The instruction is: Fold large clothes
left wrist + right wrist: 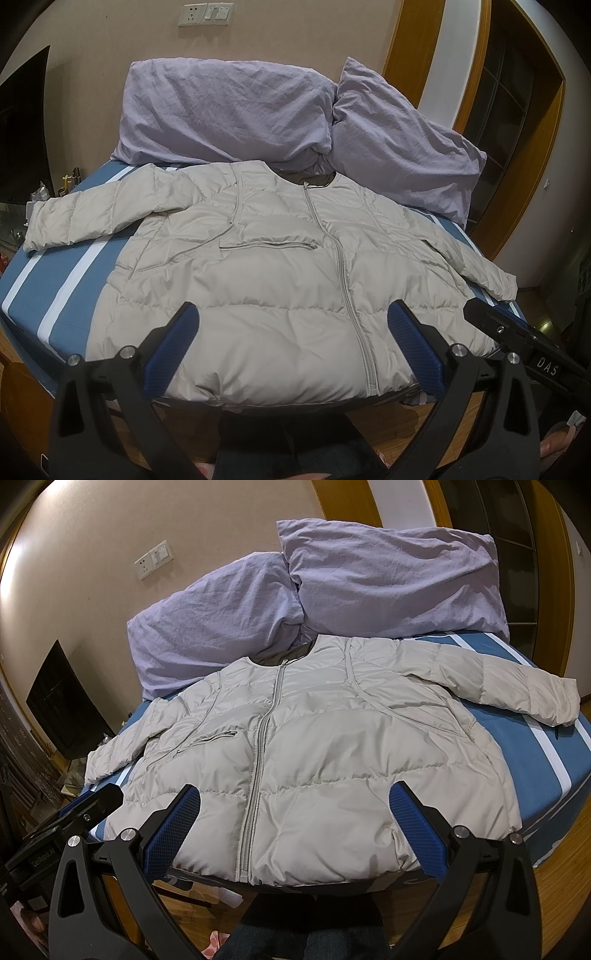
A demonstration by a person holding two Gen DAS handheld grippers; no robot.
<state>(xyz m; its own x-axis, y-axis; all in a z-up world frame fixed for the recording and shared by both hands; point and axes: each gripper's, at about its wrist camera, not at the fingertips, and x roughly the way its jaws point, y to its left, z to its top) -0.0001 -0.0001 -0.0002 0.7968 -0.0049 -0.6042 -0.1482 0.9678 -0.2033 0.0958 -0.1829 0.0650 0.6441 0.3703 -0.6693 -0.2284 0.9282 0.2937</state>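
While both tools hang back over the foot of the bed, I take stock of the jacket, my landmark for everything else. It lies face up and spread flat on the blue striped sheet, zip closed down the middle, hem at the near edge of the bed and neckline toward the two lilac pillows just beyond its collar. One sleeve stretches out and away from the body on my left side; the other sleeve lies angled down close along the body on my right. I judge it has been laid out this way so each sleeve can be taken across the chest before the body is doubled over.

My left tongs hover above the hem, spread wide with nothing between the blue pads, and my right tongs do the same a little farther along the hem, equally wide and empty. Neither touches the fabric. In the left view the right tool's black body shows near the hem corner on my right, so the two sit close together, near the jacket's middle.

Folding has not begun, as far as I can judge. The puffy filling will likely spring back, so I expect to need a firm pinch at each cuff.
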